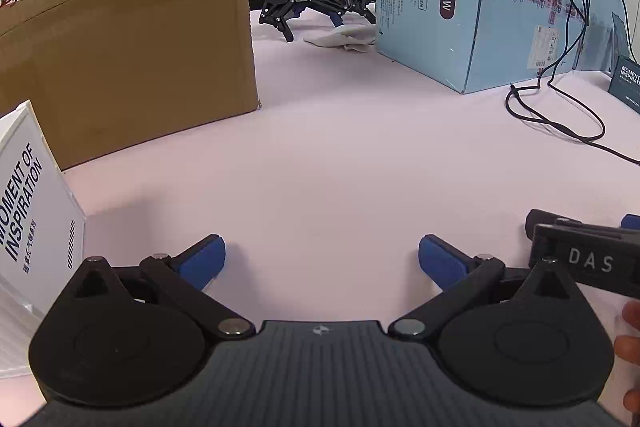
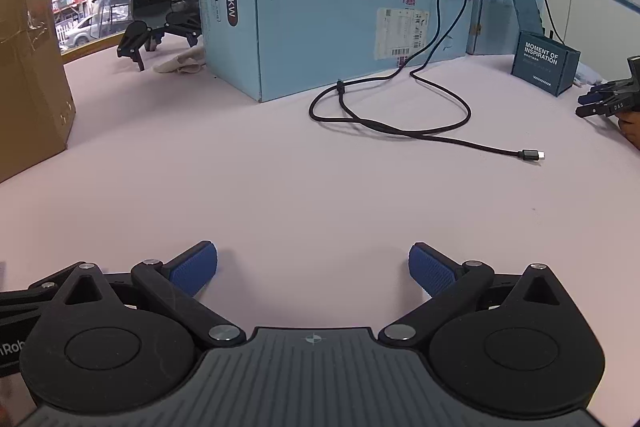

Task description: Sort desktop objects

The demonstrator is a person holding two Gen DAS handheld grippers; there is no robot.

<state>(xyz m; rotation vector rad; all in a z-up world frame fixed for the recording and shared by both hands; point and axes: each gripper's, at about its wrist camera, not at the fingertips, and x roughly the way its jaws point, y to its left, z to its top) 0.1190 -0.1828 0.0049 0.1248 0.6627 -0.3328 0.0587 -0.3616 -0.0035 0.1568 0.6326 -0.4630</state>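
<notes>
1. I see the black cable (image 2: 400,123) looped on the surface (image 2: 280,187), well ahead of my right claw (image 2: 313,269), beside the blue box (image 2: 320,7).
2. Both claws sit low, jaws apart, empty; my left claw (image 1: 322,261) faces bare surface between the brown box (image 1: 128,27) and the blue one.

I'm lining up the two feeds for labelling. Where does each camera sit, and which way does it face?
Left wrist: on the left gripper, low over the table, facing the brown carton; own open fingers and a hand show.
Right wrist: on the right gripper, facing the black cable; own open fingers show.
Shared: the blue carton.
</notes>
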